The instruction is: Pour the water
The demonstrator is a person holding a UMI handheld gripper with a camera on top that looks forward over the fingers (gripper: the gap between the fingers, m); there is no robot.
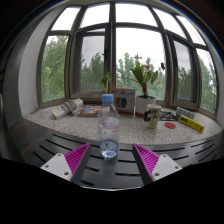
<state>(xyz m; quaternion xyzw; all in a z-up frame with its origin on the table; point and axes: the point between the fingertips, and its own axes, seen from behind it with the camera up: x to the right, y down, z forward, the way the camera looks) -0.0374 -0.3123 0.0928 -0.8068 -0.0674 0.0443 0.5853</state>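
A clear plastic water bottle (109,128) with a blue cap stands upright on a dark slatted table (112,168), just ahead of my fingers and midway between them. My gripper (112,160) is open, its two pink pads (77,157) spread wide at either side with a clear gap to the bottle. A white cup (153,114) stands on the windowsill beyond the bottle, to the right.
Along the windowsill (60,124) lie a rolled packet (68,107), a white box with a red picture (124,99), a potted plant (146,82), a small red lid (170,125) and a yellow box (190,122). Bay windows rise behind.
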